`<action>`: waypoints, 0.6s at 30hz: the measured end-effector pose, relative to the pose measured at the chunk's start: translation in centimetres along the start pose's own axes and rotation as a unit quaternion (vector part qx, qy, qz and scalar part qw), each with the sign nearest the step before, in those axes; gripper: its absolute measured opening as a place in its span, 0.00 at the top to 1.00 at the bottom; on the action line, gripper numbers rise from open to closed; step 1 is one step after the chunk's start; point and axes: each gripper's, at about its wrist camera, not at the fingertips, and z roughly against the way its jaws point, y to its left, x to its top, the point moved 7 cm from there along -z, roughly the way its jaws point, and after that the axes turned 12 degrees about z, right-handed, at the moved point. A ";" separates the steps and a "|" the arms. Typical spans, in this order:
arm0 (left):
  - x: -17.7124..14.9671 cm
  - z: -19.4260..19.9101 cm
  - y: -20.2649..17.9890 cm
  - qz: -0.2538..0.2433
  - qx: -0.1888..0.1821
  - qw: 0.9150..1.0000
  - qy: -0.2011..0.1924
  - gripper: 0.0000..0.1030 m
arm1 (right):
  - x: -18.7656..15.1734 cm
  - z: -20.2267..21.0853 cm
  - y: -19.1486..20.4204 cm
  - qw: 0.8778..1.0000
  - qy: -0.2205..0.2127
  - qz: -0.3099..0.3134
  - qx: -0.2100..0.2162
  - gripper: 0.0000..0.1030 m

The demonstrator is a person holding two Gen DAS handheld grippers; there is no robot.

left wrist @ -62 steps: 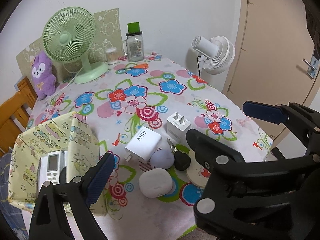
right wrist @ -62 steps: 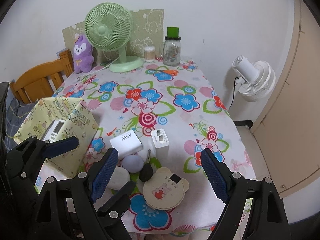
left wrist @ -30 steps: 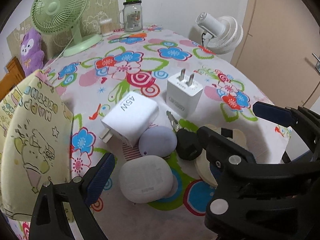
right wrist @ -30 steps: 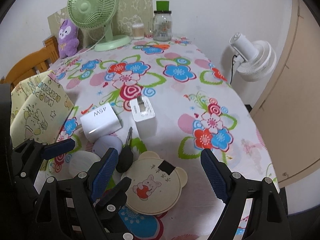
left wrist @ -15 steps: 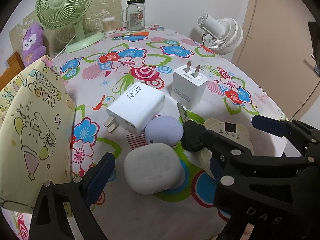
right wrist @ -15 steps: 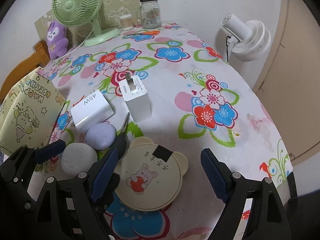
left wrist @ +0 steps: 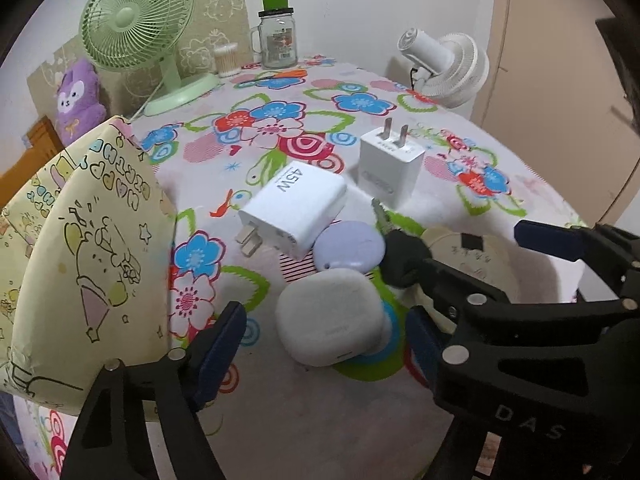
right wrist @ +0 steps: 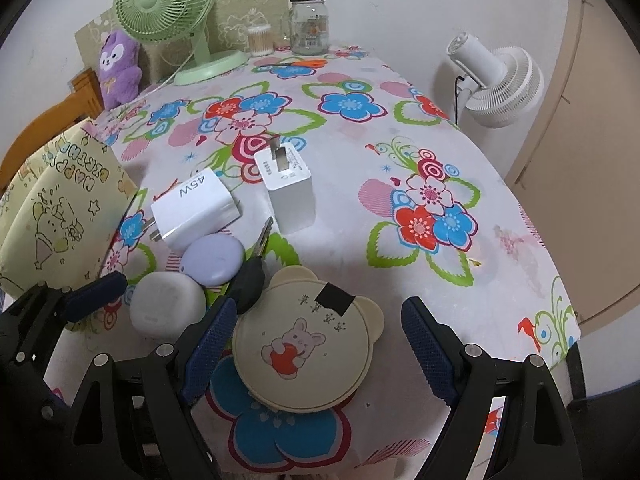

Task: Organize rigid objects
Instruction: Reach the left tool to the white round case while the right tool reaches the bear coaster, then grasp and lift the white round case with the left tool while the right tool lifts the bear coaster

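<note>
On the flowered tablecloth lie a white rounded case (left wrist: 330,316) (right wrist: 167,304), a lilac case (left wrist: 349,245) (right wrist: 214,254), a white 45W charger (left wrist: 296,208) (right wrist: 192,208), an upright white plug adapter (left wrist: 390,166) (right wrist: 289,192), a black key (left wrist: 400,254) (right wrist: 252,272) and a beige bear-shaped disc (right wrist: 306,346). My left gripper (left wrist: 320,344) is open, its jaws either side of the white case. My right gripper (right wrist: 316,344) is open, its jaws either side of the bear disc.
A yellow cartoon-print bag (left wrist: 80,248) (right wrist: 52,204) stands at the left. A green desk fan (right wrist: 168,8), a purple plush (right wrist: 118,66), a jar with a green lid (right wrist: 309,20) and cotton swabs stand at the far edge. A white floor fan (right wrist: 500,80) is beyond the right edge.
Both grippers have moved down and forward toward the cluster of objects. The left now frames the white case and the right frames the bear disc. Both stay open.
</note>
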 end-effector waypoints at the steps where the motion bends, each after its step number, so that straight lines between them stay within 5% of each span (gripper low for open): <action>1: -0.1 -0.1 0.1 0.000 0.001 1.000 0.002 0.19 | -0.1 -0.1 0.1 1.000 0.002 0.000 0.000 0.16; 6: -0.2 -0.3 0.2 0.013 -0.010 1.000 0.002 0.24 | -0.5 -0.5 -0.1 1.000 0.010 -0.018 0.007 0.16; 10: -0.5 0.2 -0.5 0.000 -0.032 0.999 -0.002 0.44 | -0.5 -0.4 0.0 1.000 0.009 -0.016 0.003 0.16; 18: -1.5 0.9 -0.4 -0.007 -0.038 0.999 0.000 0.45 | -0.9 -0.4 0.3 1.000 0.019 -0.010 -0.010 0.09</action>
